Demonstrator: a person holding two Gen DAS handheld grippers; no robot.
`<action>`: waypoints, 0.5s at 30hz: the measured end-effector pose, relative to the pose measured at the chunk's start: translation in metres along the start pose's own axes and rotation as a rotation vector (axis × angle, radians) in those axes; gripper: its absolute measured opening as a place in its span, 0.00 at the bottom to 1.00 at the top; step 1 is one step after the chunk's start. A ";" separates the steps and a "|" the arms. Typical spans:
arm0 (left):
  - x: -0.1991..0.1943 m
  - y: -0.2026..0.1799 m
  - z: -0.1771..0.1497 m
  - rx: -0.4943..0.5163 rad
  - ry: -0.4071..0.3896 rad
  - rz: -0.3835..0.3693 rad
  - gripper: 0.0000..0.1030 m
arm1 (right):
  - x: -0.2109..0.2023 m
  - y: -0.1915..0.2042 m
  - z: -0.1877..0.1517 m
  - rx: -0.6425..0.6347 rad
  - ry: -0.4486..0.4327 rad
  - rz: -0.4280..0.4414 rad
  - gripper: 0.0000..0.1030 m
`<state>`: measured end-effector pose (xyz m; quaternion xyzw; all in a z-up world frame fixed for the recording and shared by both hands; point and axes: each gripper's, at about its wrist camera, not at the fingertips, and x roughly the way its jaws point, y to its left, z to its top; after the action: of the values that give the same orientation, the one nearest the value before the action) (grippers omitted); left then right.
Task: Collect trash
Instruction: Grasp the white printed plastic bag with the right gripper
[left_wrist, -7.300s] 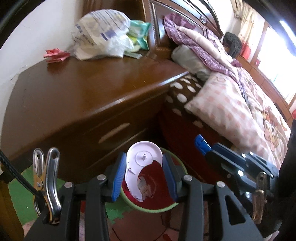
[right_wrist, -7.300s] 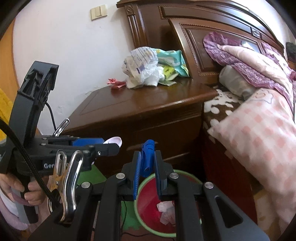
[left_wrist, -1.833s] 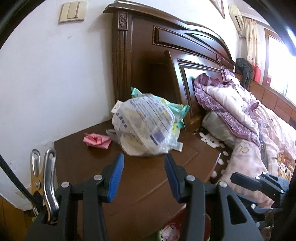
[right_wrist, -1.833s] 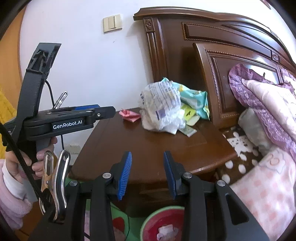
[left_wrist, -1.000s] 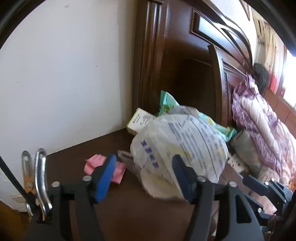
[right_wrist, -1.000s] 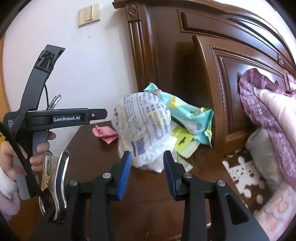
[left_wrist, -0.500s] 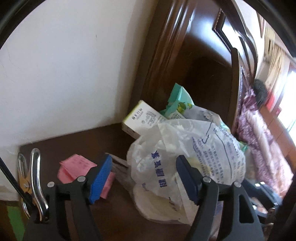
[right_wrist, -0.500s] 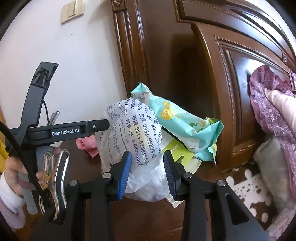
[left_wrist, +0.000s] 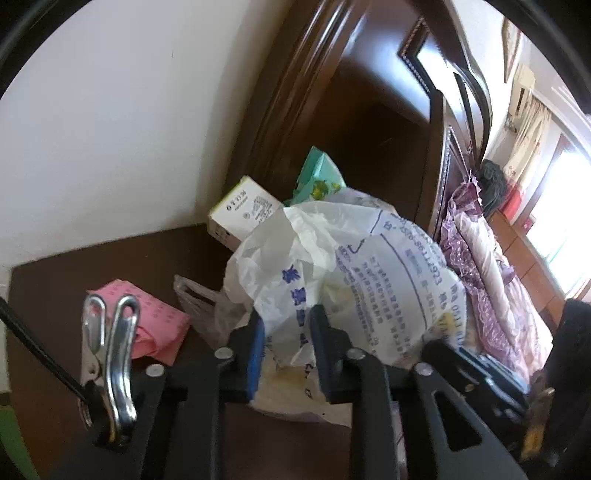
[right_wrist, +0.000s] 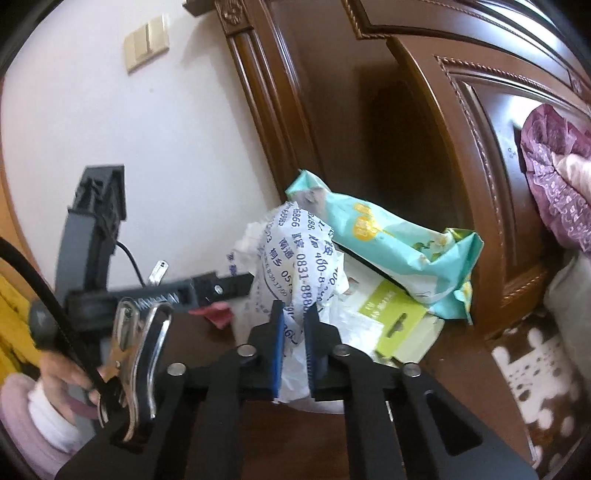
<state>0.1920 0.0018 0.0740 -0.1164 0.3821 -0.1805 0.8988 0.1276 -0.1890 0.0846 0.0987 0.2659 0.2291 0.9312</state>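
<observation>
Both grippers pinch the white plastic bag (left_wrist: 332, 273) dead ahead on the nightstand (left_wrist: 92, 266). Left gripper (left_wrist: 284, 328) is closing on its left side; right gripper (right_wrist: 294, 325) is clamped narrow on its right.

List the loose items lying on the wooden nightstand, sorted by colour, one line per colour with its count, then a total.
White printed plastic bag: 1
White carton: 1
Teal wipes pack: 1
Pink folded paper: 1
Lime green card: 1
Total: 5

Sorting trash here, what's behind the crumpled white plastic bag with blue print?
Behind the white plastic bag: a small white-and-yellow cardboard box and a mint-green wipes pack. Their lower parts are covered.
</observation>
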 end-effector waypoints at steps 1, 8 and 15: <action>-0.007 -0.002 -0.001 0.009 -0.008 0.010 0.19 | -0.004 0.001 0.001 0.016 -0.004 0.026 0.08; -0.060 -0.015 -0.010 0.070 -0.034 0.059 0.17 | -0.032 0.014 -0.001 0.085 -0.009 0.137 0.08; -0.093 -0.023 -0.043 0.098 0.021 0.088 0.17 | -0.059 0.026 -0.026 0.135 0.066 0.183 0.08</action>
<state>0.0955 0.0157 0.1124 -0.0536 0.3871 -0.1603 0.9064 0.0593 -0.1924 0.0970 0.1776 0.3012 0.2976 0.8884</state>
